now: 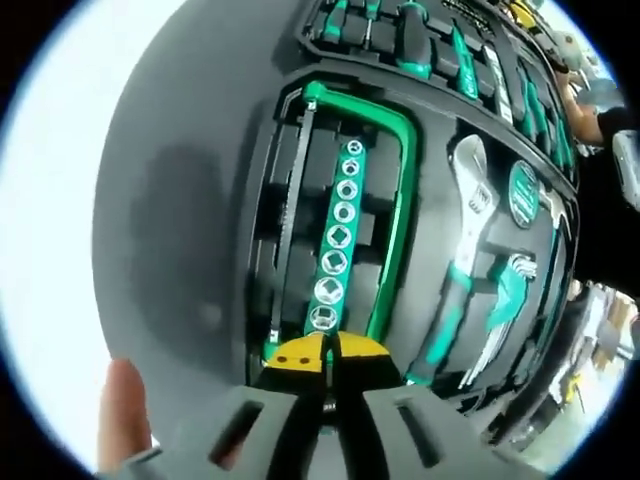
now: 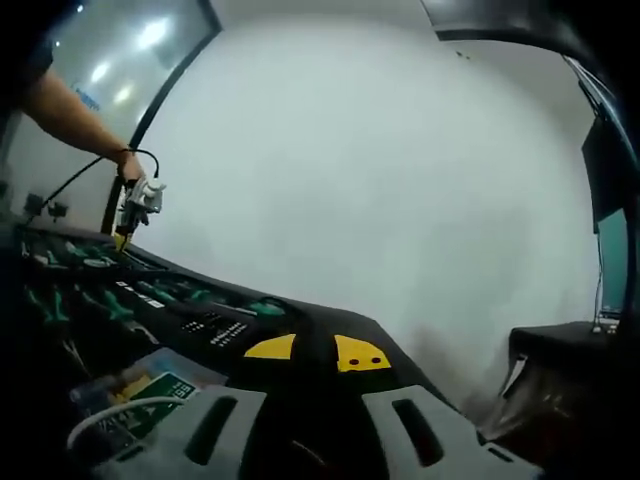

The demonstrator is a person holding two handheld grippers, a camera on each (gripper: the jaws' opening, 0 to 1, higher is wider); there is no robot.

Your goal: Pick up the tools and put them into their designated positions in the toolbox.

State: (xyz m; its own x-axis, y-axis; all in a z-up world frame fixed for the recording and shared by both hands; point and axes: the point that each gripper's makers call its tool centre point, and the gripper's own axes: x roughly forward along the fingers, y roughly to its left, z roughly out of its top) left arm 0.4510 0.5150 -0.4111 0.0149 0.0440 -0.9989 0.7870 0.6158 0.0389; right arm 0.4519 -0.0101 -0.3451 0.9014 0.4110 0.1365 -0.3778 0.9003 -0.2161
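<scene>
One green socket rail (image 1: 337, 240) with eight sockets lies in the toolbox (image 1: 262, 170), inside one hacksaw (image 1: 385, 190), beside one wrench (image 1: 462, 250). The left gripper (image 1: 328, 352) touches the rail, jaws closed. Right gripper (image 2: 316, 352) jaws closed, empty.

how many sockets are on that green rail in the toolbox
8 sockets on the green socket rail, one straight row inside the hacksaw frame, from the top socket to the bottom socket by the left gripper. None looks hidden.

You are working in a workshop-like test room: an open toolbox (image 1: 300, 190) with fitted foam slots, a hacksaw (image 1: 390, 200), sockets, wrenches, plain white walls (image 2: 380, 180) and a dark worktable (image 1: 190, 240).
</scene>
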